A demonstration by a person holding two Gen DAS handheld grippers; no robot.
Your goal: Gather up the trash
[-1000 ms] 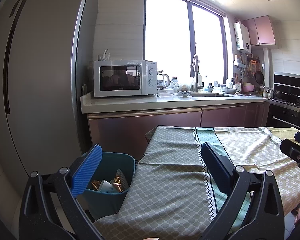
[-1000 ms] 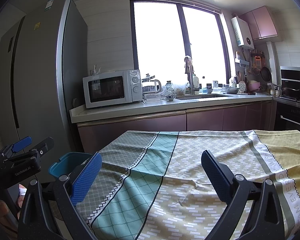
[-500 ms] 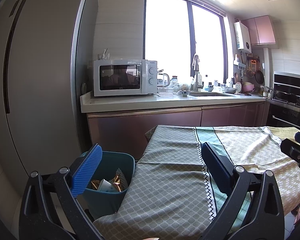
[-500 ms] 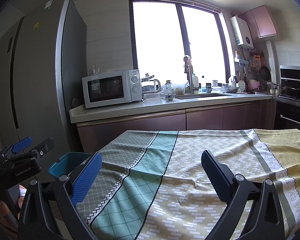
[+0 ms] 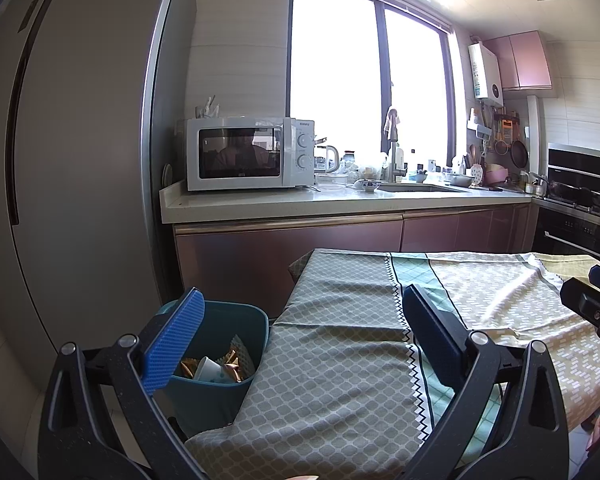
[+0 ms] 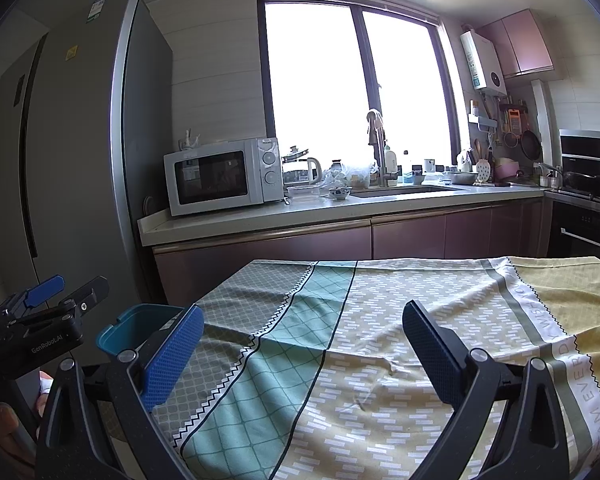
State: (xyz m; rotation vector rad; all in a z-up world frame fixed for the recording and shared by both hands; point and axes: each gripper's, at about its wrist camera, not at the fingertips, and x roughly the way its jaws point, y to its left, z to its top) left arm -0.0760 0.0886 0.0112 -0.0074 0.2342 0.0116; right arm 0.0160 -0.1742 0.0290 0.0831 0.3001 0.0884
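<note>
A: Left gripper (image 5: 304, 336): black speckled plastic frame, silver screws at the pivots, blue dimpled pads (image 5: 176, 340) on the fingers.

B: Right gripper (image 6: 303, 346) same build: black frame, silver screws, blue textured pads. From the right wrist view the left unit shows white "GenRobot.AI" lettering and a blue pad.

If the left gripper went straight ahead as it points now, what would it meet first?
Probably the tablecloth: the open left gripper hangs just above it, with the trash bin off to its left. Depth is uncertain.
</note>
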